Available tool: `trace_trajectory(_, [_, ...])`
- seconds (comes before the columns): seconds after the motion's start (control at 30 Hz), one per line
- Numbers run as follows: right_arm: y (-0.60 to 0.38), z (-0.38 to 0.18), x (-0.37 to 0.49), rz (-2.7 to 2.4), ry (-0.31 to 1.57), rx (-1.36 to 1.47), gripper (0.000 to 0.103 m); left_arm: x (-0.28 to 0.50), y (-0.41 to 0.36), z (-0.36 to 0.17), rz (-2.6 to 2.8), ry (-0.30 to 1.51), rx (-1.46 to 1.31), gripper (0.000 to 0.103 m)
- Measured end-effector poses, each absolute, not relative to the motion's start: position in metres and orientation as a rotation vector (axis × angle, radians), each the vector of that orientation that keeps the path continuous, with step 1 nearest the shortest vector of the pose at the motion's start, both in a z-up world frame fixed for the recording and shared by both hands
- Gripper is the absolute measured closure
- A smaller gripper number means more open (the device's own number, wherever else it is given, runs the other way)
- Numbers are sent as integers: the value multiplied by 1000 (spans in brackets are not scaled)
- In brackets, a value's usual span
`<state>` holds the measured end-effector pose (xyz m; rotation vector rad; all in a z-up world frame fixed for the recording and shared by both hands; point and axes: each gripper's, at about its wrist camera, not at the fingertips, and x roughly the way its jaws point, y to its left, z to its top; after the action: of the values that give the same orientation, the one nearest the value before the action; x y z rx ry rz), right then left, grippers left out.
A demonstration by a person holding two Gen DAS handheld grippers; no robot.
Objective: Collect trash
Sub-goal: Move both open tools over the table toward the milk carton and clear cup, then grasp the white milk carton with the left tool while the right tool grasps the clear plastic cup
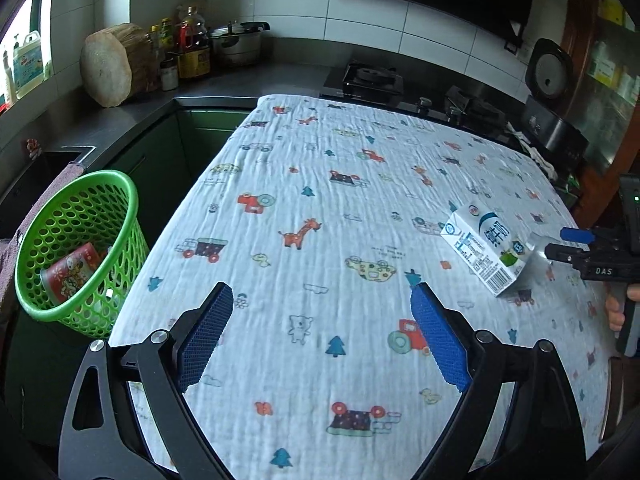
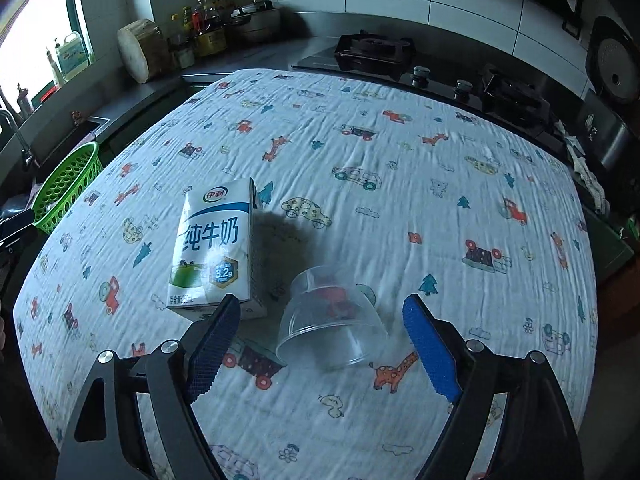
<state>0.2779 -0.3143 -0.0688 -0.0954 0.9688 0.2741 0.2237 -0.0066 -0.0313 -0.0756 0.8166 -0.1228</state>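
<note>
A white and blue milk carton (image 2: pixel 214 246) lies on the patterned cloth of the table (image 2: pixel 360 168). A clear plastic cup (image 2: pixel 332 320) lies on its side just right of it. My right gripper (image 2: pixel 322 306) is open, its fingers either side of the cup, not touching it. In the left wrist view the carton (image 1: pixel 486 248) sits at the right, with the right gripper (image 1: pixel 568 246) beside it. My left gripper (image 1: pixel 322 294) is open and empty above the cloth. A green perforated basket (image 1: pixel 80 244) stands off the table's left edge with a red printed cup (image 1: pixel 70 270) inside.
A dark counter runs behind the table with a wooden chopping block (image 1: pixel 112 64), bottles (image 1: pixel 192 44), a pot (image 1: pixel 238 42) and a gas hob (image 1: pixel 372 78). A rice cooker (image 1: pixel 550 88) stands at the far right. A sink (image 1: pixel 36 172) lies left of the basket.
</note>
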Motion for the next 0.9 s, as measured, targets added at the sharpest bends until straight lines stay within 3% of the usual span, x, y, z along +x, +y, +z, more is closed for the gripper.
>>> trace_trajectory(0.2, [-316, -86, 288, 305, 1000, -99, 22, 248, -53, -33, -178, 862, -84, 13])
trace_trajectory(0.47, [-320, -103, 283, 319, 1022, -103, 41, 275, -116, -39, -229, 932, -114, 10])
trace_trajectory(0.9, [-331, -102, 263, 293, 998, -106, 43, 319, -176, -62, -180, 1063, -191, 7])
